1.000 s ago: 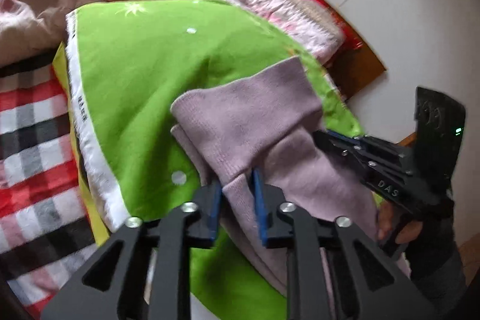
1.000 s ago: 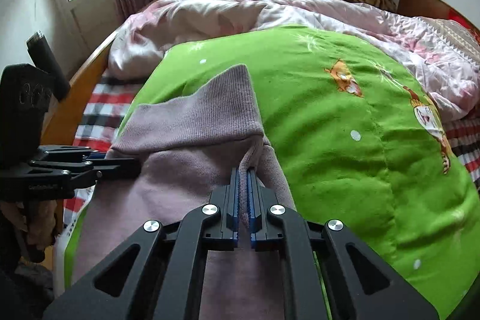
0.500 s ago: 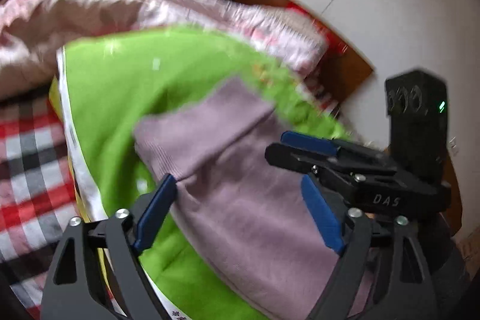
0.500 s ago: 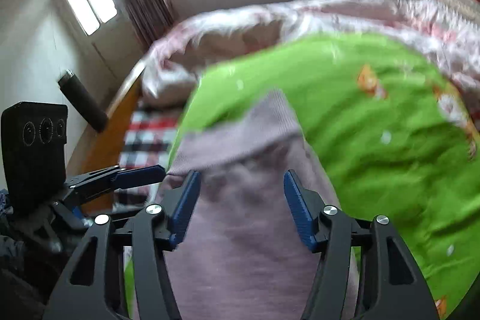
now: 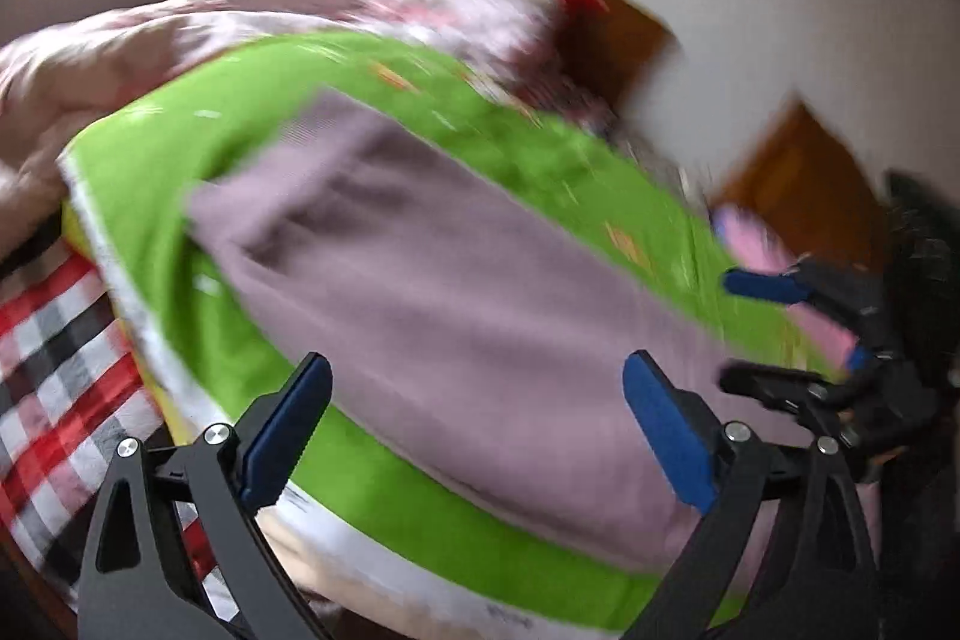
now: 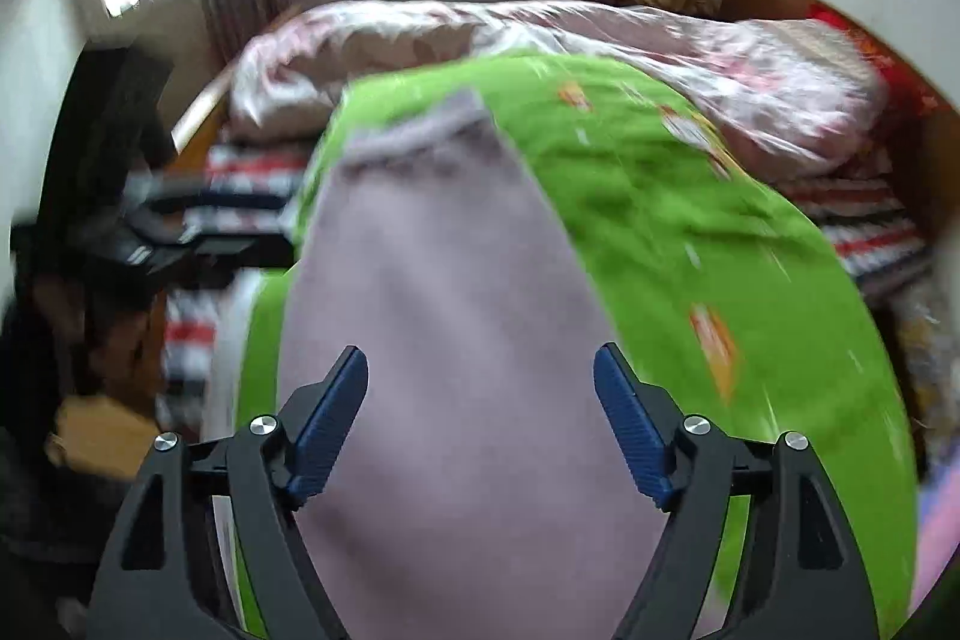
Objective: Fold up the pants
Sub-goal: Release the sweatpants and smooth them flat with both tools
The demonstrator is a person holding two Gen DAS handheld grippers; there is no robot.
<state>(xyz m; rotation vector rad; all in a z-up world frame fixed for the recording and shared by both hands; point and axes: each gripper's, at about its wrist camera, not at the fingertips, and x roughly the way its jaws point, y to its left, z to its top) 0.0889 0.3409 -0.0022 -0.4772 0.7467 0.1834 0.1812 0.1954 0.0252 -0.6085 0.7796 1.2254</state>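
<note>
Your left gripper (image 5: 477, 436): jaws opening, wide apart, nothing between pads, clear above cloth
Your right gripper (image 6: 480, 424): jaws opening, nothing gripped
Mauve pants (image 6: 444, 340) lie long and flat on green blanket (image 6: 690, 244) on bed; far end looks doubled over, blur hinders check
Pink quilt (image 6: 540, 40) bunched beyond

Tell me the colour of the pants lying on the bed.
Soft mauve-purple knit pants, seen best from the right wrist view.
</note>
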